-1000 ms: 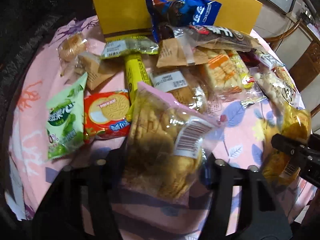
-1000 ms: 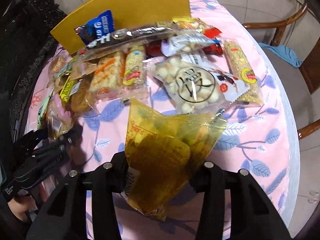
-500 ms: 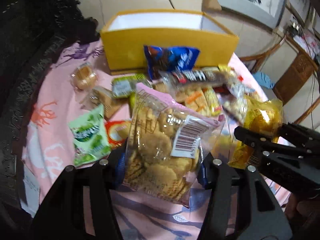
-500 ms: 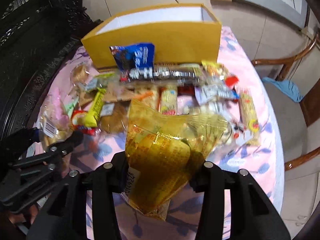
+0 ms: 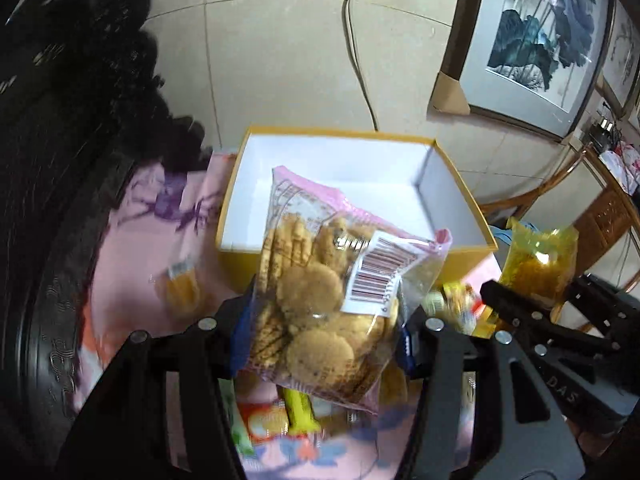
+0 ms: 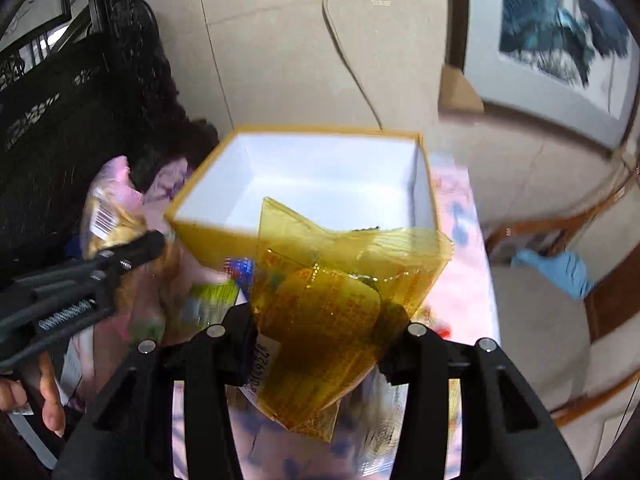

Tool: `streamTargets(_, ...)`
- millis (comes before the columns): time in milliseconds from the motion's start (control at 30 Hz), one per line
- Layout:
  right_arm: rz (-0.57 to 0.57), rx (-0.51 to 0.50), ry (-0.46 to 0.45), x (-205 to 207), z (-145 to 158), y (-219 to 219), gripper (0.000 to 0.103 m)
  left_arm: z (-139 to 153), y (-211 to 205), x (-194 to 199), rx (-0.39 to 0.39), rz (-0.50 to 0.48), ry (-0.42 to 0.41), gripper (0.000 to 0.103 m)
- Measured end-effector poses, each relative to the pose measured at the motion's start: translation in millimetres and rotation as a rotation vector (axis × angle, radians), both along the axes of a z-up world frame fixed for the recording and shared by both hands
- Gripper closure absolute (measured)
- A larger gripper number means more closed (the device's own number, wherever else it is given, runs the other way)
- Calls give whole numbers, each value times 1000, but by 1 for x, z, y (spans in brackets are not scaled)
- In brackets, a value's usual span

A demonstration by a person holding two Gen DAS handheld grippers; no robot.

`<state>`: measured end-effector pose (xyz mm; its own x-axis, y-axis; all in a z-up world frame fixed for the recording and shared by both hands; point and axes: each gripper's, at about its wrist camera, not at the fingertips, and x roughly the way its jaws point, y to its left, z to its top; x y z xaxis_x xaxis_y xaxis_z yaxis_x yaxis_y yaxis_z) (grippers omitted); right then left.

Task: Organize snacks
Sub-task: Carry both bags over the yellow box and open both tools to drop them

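My left gripper (image 5: 320,332) is shut on a clear bag of round biscuits (image 5: 320,300) with a pink top and a barcode label, held up in front of the open yellow box (image 5: 460,200). My right gripper (image 6: 320,340) is shut on a translucent yellow snack bag (image 6: 332,308), held just before the same yellow box (image 6: 204,188), whose white inside looks empty. In the left wrist view the right gripper (image 5: 532,304) and yellow bag (image 5: 540,260) show at right. In the right wrist view the left gripper (image 6: 132,248) shows at left with the biscuit bag (image 6: 108,220).
Several loose snack packets (image 5: 288,416) lie on the pink flowered tablecloth (image 5: 132,240) below the grippers. Dark carved furniture (image 5: 60,120) stands at left. A wall with a socket and cable (image 5: 356,40) is behind the box. Wooden chairs (image 6: 600,300) stand at right.
Both grippers have risen and moved forward toward the yellow box with their bags; the box's open inside now shows and the snack pile has dropped below view.
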<state>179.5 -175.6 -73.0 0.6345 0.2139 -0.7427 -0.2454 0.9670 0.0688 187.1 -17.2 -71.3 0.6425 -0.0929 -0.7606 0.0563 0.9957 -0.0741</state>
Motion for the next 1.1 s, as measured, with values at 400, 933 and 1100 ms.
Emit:
streamTargets(400,6,2,-11,85,11,-1,56,2,-18,89,36,-7,17,46)
streamTargets(933,-28,-59,-50,97,34,-30,34,29,4,106,73,63,-36,7)
streamTargets(1100,-65,-70,79,43,-8,-73,34,14,22,47,37,99,-20,2)
